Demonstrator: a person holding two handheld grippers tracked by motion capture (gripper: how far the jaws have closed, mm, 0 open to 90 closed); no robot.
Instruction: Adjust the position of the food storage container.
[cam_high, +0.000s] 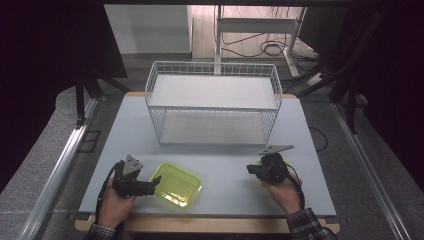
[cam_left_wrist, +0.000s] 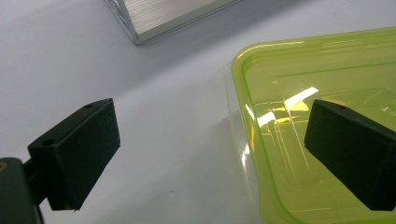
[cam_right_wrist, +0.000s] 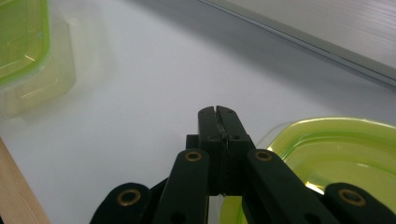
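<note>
On the pale worktop (cam_high: 220, 165), your left tongs (cam_high: 152, 186) stood wide apart, straddling the near-left rim of a clear yellow-green plastic tray (cam_high: 176, 184), one pad inside it. Your right tongs (cam_high: 251, 170) were pressed together, just beside a second green tray (cam_right_wrist: 336, 158). A white wire basket (cam_high: 213, 102) stood behind.

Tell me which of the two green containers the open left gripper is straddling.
The green container at the table's near left: the left gripper has one jaw inside its rim and one outside. The other green container sits under the shut right gripper.
</note>
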